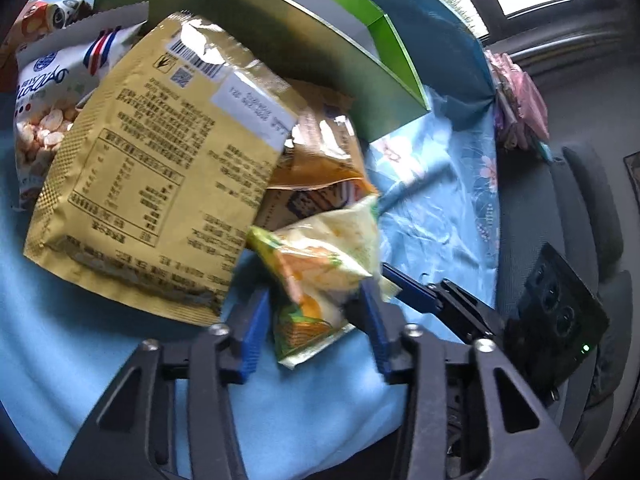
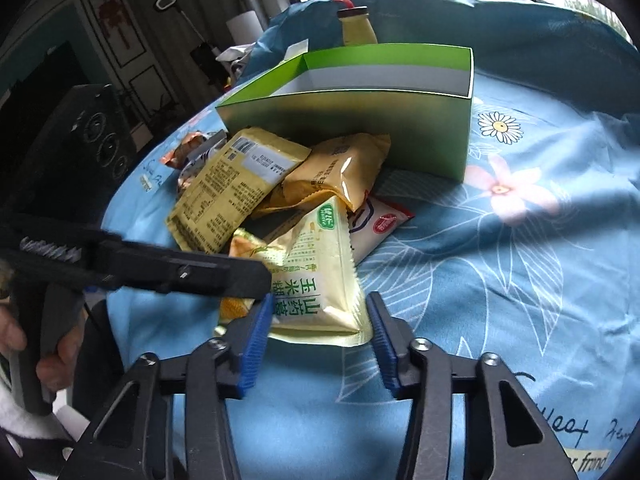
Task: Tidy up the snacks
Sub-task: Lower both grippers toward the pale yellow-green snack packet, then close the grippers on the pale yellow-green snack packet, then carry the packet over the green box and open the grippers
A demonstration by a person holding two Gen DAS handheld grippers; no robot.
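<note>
Straddling one corn snack packet (image 2: 316, 280) from both sides: left gripper (image 1: 316, 320) jaws pinch its end, right gripper (image 2: 318, 328) jaws flank it, contact unclear. Packet fronts the snack pile (image 2: 248, 184), near green box (image 2: 360, 120), on floral cloth (image 2: 520, 260).

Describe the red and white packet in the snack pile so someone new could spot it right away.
Find the open green box on the blue floral cloth, with snack bags heaped before it. At the pile's right edge, the red and white packet lies flat, part-tucked under yellow bags. It is the only red-cornered white one there.
</note>
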